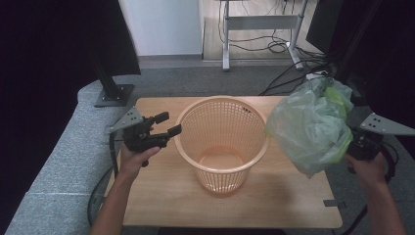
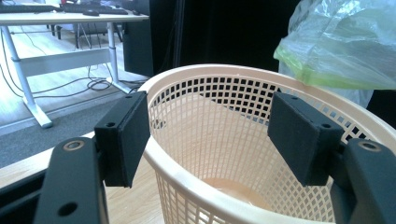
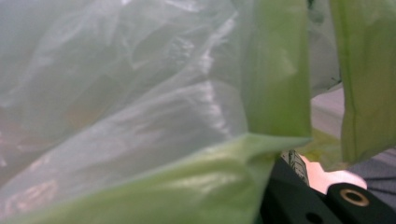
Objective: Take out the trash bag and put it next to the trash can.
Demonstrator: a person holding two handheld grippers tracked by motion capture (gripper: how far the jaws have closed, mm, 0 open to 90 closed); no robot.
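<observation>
Green bag [image 1: 311, 129] clamped in right gripper [image 1: 353, 144], held right of basket [image 1: 221, 142]; left gripper [image 1: 164, 125] jaws apart beside rim.

Glossy plastic bag [image 1: 309, 128], plastic mesh basket [image 1: 221, 142]

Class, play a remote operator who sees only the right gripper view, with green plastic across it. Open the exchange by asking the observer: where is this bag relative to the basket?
Observer: The green bag hangs beside the basket, at its right rim, not inside.
Operator: Is my gripper holding it?
Observer: Yes, the right gripper is shut on the bag.
Operator: And the other gripper?
Observer: The left gripper is open by the basket's left rim, holding nothing.
</observation>
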